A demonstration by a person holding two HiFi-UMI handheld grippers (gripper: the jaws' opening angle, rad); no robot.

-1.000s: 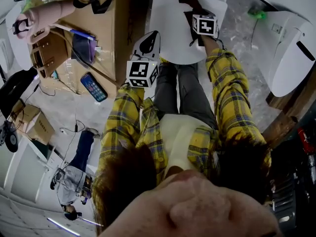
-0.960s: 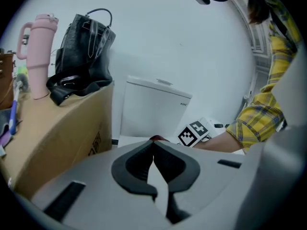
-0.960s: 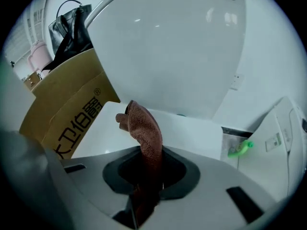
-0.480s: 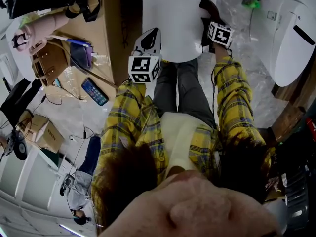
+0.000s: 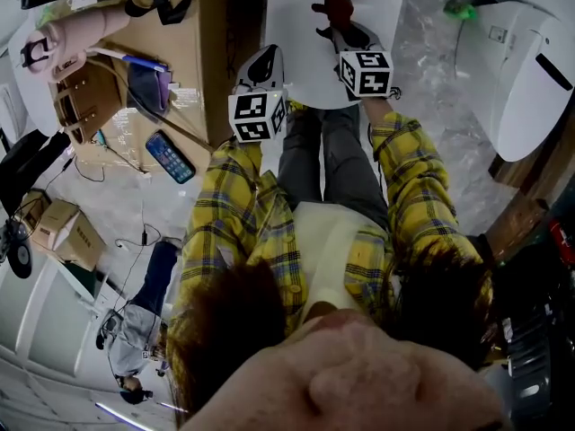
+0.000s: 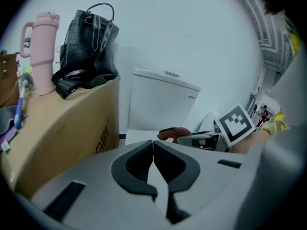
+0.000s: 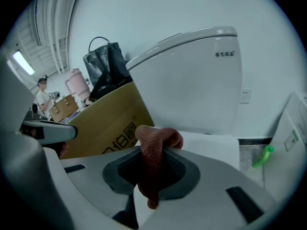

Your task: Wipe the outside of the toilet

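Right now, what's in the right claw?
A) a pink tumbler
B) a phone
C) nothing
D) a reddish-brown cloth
D: the right gripper view shows the right claw shut on a reddish-brown cloth, which sticks out past its tips.

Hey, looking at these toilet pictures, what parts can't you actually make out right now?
- Bowl's outer sides: head view, hidden under the closed lid and the person's legs.
- Whether the cloth touches the lid: right gripper view, the body of the right gripper blocks the contact spot.
- Print on the tank: right gripper view, too small to read.
- Toilet base: left gripper view, behind the body of the left gripper.
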